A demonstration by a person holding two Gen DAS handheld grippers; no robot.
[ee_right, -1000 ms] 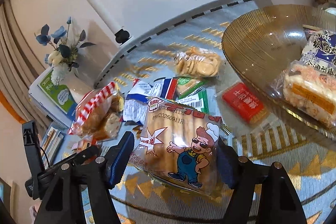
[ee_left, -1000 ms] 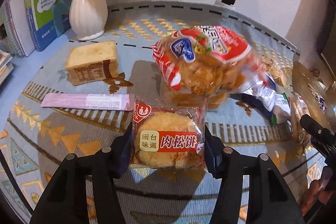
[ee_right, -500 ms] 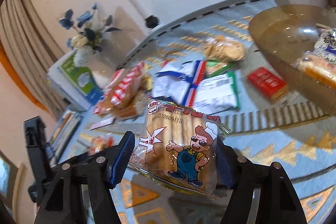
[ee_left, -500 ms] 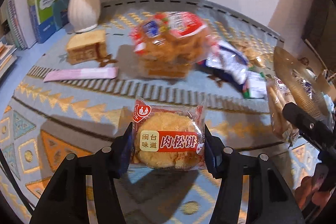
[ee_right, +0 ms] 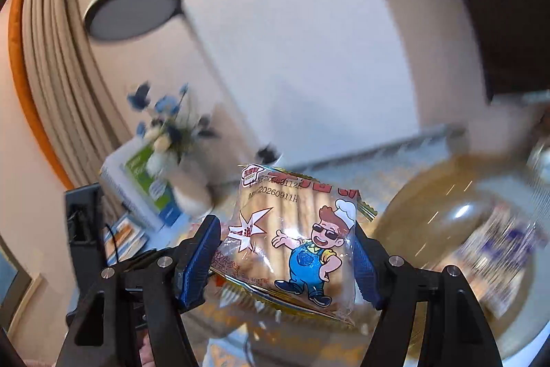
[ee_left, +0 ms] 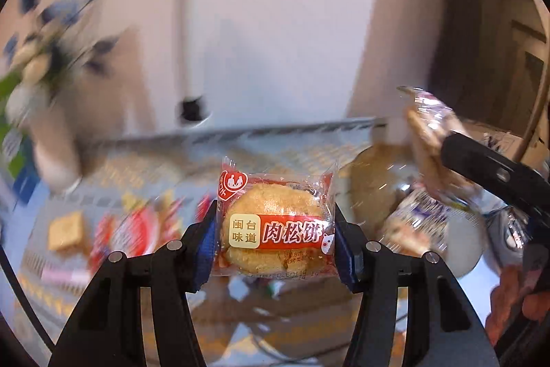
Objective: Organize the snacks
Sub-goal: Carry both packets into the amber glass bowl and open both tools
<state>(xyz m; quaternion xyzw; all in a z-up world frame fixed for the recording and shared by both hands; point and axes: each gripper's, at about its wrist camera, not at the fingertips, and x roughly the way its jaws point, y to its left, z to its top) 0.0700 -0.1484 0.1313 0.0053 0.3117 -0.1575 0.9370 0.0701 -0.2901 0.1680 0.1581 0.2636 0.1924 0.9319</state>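
My left gripper [ee_left: 275, 241] is shut on a meat floss cake packet [ee_left: 275, 222], clear wrap with a red label, held in the air above the table. My right gripper [ee_right: 285, 258] is shut on a biscuit packet [ee_right: 292, 243] with a cartoon chef, also lifted. The right gripper and its packet [ee_left: 429, 140] show at the right of the left wrist view. The amber glass bowl [ee_right: 447, 195] with snacks inside lies right of the biscuit packet, and it shows blurred in the left wrist view [ee_left: 374, 167].
Loose snacks [ee_left: 137, 226] and a wrapped cake slice [ee_left: 65, 229] lie blurred on the patterned cloth at lower left. A white vase with blue flowers [ee_right: 172, 140] and books [ee_right: 137, 181] stand at the back left. A lamp pole [ee_left: 187, 23] rises behind.
Both grippers have risen and tilted up with their packets; the table has dropped lower in both views. The views have swung toward the amber bowl, and the background is motion blurred.
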